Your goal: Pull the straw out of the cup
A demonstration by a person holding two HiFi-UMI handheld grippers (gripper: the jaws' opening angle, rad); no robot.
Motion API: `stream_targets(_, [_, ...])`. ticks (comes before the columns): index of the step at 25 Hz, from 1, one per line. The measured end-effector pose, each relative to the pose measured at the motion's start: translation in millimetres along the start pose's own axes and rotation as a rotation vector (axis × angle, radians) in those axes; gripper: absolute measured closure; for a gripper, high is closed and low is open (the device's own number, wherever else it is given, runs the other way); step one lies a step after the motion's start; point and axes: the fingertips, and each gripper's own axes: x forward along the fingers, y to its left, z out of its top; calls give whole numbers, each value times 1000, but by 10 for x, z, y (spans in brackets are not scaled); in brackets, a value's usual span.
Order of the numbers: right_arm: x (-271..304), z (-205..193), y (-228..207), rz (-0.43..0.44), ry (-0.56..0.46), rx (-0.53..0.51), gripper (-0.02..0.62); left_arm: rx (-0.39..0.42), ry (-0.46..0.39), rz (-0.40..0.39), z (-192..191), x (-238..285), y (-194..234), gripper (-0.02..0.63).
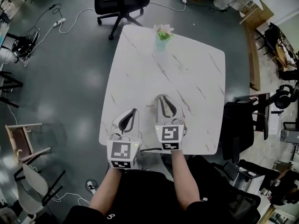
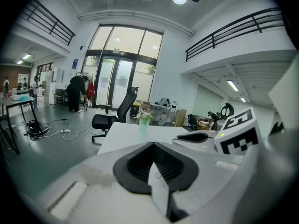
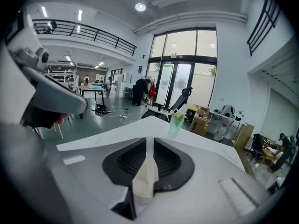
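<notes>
Cup (image 1: 162,42) upright on worktop (image 1: 196,78); straw too small to pick out, probably standing near-vertical among the pale bits at the cup's top. Both grippers well short of the cup at the opposite worktop edge, level and pointing toward it. Right gripper (image 1: 166,107) slightly nearer the cup than left gripper (image 1: 129,120), both sets of fingers pressed together, nothing between.
</notes>
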Motion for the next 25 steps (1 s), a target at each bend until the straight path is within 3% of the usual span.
stream_targets(14, [-1042,632,-519,-19,-320,401,545,82,-102,-73,465,-172,-441,605])
stream_targets(25, [-1671,763,-684,-26,-446,507,546,128,-192,-110,703,-351,-722,605])
